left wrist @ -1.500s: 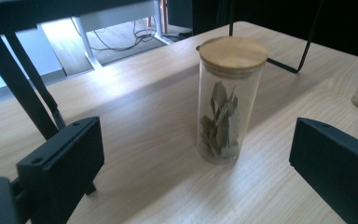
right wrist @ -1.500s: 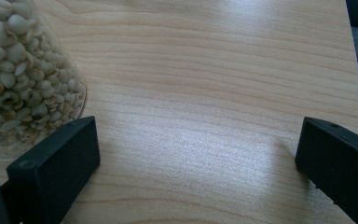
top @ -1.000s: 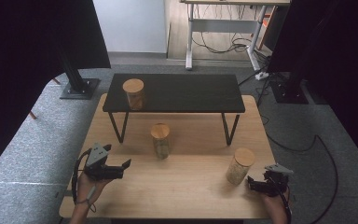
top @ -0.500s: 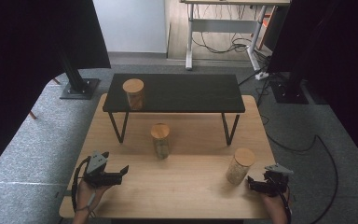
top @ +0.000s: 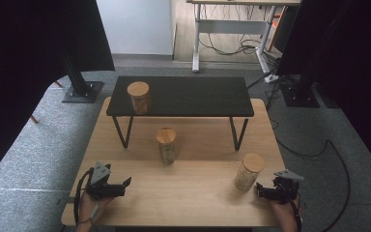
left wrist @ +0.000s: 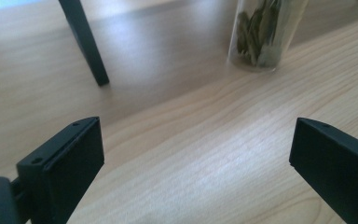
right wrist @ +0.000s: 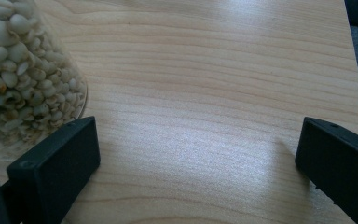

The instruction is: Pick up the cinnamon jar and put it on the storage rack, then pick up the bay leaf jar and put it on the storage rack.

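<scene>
Near the front right corner of the surface (top: 193, 193), the right gripper (top: 265, 192) rests with jaws wide just beside the bean jar (top: 248, 171), ungrasped, while the left gripper (top: 121, 186), jaws equally wide, waits near the front left corner.

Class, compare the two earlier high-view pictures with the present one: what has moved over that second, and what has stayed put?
The left gripper drew back toward the table's near edge, jaws open and empty. The right gripper stayed beside the jar of beans, open. The jar of leaves mid-table and the jar on the black shelf did not move. Nothing was gripped or released.
</scene>
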`<state>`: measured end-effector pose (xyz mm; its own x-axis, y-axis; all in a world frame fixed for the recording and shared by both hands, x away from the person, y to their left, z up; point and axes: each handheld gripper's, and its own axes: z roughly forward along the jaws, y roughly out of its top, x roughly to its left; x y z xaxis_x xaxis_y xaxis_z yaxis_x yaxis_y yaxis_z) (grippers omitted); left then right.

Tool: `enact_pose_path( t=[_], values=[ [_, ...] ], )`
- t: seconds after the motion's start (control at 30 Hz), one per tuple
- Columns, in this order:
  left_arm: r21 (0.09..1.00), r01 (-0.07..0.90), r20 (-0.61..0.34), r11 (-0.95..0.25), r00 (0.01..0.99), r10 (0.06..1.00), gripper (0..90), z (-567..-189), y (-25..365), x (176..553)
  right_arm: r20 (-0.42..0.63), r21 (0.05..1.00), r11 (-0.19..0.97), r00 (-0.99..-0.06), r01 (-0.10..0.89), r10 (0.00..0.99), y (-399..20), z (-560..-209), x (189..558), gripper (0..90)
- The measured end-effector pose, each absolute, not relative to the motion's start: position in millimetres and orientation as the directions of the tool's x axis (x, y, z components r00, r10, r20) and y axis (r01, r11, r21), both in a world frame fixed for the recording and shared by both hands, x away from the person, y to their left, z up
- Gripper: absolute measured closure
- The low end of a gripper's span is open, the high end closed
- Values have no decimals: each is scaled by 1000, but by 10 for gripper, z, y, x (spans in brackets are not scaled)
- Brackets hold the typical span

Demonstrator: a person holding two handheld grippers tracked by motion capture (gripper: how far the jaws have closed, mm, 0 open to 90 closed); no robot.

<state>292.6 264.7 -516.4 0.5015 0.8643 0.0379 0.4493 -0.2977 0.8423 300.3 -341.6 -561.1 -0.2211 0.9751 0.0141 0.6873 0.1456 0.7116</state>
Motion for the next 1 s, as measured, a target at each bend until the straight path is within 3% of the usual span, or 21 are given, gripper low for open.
enact_pose_path(
  t=[1.0],
  values=[
    [761, 534, 112, -369, 452, 885, 24, -5483, 2684, 2926, 17, 738, 145, -233, 659, 972, -3429, -5568, 2913, 0]
  ],
)
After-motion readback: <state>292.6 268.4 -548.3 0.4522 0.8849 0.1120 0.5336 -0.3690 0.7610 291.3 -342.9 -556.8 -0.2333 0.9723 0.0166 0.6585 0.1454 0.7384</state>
